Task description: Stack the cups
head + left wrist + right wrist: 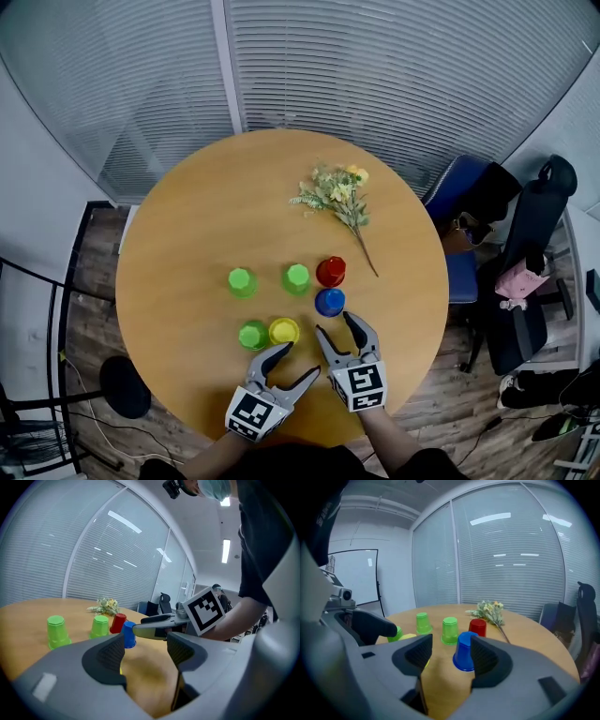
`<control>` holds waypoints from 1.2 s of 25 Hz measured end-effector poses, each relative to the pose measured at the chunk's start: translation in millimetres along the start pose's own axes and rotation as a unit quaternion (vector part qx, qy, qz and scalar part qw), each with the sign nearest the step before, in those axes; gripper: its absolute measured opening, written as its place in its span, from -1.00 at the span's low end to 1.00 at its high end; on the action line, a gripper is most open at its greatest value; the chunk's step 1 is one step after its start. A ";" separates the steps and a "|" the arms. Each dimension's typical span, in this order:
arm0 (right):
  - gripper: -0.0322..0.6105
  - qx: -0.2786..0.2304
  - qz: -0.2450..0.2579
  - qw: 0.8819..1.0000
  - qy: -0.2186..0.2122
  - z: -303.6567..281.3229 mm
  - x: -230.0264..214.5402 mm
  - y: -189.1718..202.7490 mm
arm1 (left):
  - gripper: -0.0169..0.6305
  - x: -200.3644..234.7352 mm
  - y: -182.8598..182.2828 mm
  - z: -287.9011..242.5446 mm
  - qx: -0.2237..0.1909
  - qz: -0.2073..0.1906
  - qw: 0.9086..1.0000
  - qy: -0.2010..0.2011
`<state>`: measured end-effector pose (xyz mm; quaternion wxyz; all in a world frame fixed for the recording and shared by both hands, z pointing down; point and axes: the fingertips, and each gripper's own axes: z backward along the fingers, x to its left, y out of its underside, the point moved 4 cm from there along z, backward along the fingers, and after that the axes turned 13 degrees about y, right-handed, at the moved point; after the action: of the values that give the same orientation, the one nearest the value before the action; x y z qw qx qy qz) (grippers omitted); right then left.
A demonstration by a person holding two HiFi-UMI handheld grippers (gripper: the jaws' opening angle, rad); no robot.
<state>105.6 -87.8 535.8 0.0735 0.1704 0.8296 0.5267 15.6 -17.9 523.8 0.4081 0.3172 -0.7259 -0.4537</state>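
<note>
Six cups stand upside down on the round wooden table (187,234): two green ones (242,281) (296,278), a red one (330,272), a blue one (329,302), a third green one (253,335) and a yellow one (284,331). My right gripper (336,323) is open just short of the blue cup (465,651), which stands ahead of its jaws, apart from both pads. Near the table's front edge my left gripper (302,359) is open and empty, right of the yellow cup. In the left gripper view the blue cup (128,633) shows beyond the jaws.
A bunch of yellow and white flowers (339,197) lies at the back right of the table. Office chairs (525,272) with bags stand to the right of it. Window blinds (375,66) run behind.
</note>
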 end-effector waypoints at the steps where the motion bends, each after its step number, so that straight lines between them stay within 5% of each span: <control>1: -0.18 0.001 0.001 1.000 0.003 -2.4 -4.5 0.9 | -0.12 0.4 -1.2 -4.1 0.001 -0.001 1.000 0.002; 18: -0.19 0.022 0.031 0.999 -0.013 -49.7 -31.1 15.7 | -0.12 11.4 -0.1 -24.9 0.010 0.021 0.999 -0.024; 30: -0.23 0.009 0.031 0.999 -0.015 -20.3 -8.8 11.2 | -0.12 9.5 -3.8 -10.7 0.001 0.017 1.000 -0.022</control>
<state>110.0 -103.8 554.3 0.0679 0.2044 0.8272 0.5189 20.9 -31.6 526.0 0.3993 0.2946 -0.7405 -0.4532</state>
